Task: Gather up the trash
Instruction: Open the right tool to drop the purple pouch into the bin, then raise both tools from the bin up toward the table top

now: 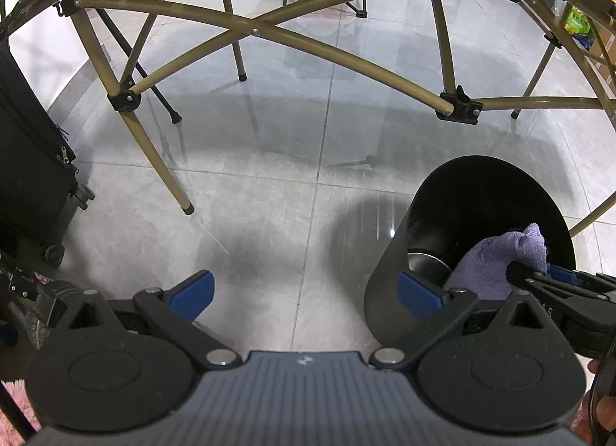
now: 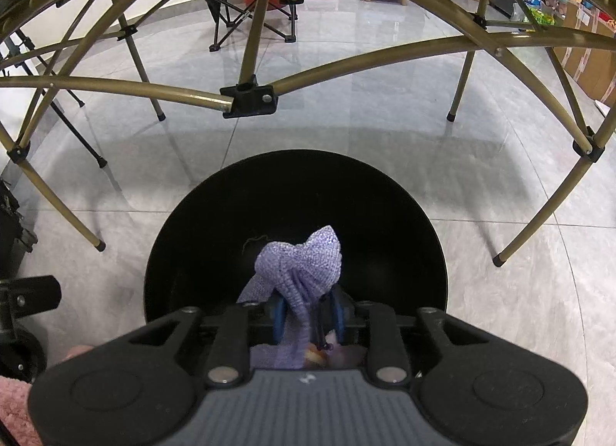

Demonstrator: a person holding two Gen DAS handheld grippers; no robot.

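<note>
Purple cloth [image 2: 300, 265] over black bin [image 2: 192, 238]

The bin [image 2: 296, 222] stands on the floor [image 1: 269, 191], in front of the folding table frame [image 1: 254, 32]. The cloth [image 2: 304, 265] hangs over the bin's mouth, between the fingers of the right gripper [image 2: 308, 311]. The left gripper [image 1: 306, 292] is left of the bin, over the floor. A suitcase [image 1: 27, 161] stands far left of the bin
</note>
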